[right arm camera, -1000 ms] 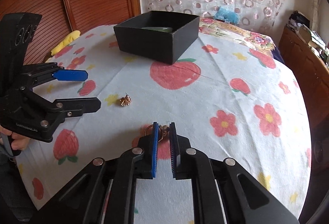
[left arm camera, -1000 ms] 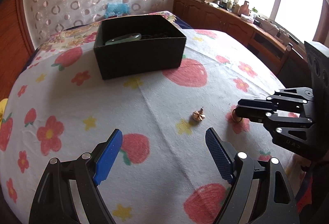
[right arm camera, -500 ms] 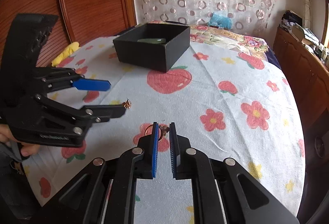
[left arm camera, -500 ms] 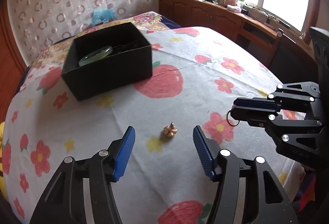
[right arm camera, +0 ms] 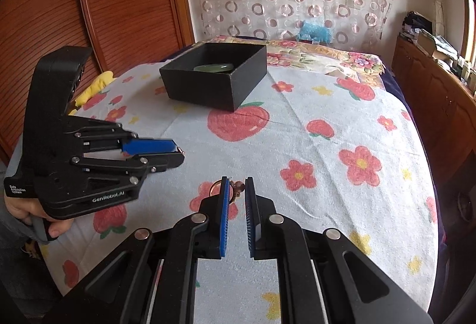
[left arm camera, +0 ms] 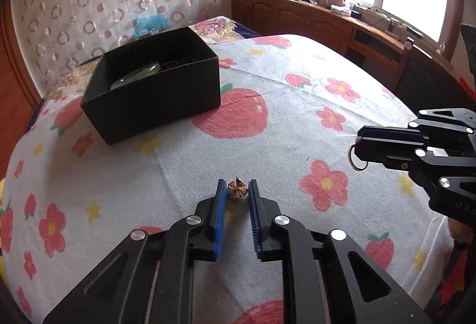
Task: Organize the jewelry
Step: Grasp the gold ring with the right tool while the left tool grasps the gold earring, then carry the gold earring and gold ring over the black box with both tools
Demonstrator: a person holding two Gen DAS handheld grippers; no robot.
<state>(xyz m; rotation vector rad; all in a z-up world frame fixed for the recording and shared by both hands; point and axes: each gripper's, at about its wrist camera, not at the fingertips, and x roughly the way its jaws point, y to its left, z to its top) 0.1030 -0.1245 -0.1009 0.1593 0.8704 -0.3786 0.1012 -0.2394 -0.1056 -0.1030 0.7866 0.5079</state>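
A small gold flower-shaped charm (left arm camera: 237, 190) lies on the strawberry-print cloth. My left gripper (left arm camera: 237, 185) has its jaws closing on the charm, and the blue pads touch both of its sides. From the right wrist view the left gripper (right arm camera: 178, 154) is low over the cloth at the left. My right gripper (right arm camera: 237, 187) is shut on a gold ring (right arm camera: 214, 188), which hangs from its tips (left arm camera: 358, 159) above the cloth. The open black box (left arm camera: 154, 104) stands farther back with a green bangle (left arm camera: 136, 75) inside.
A hand (right arm camera: 29, 211) holds the left gripper's handle. Behind the black box (right arm camera: 208, 89), a blue object (right arm camera: 315, 31) sits against the patterned curtain. A yellow item (right arm camera: 95, 83) lies at the cloth's left edge. Wooden cabinets (left arm camera: 297, 20) line the right side under the window.
My left gripper moved forward to the charm and its jaws went from wide apart to closed around it. The right gripper kept its grip on the ring.
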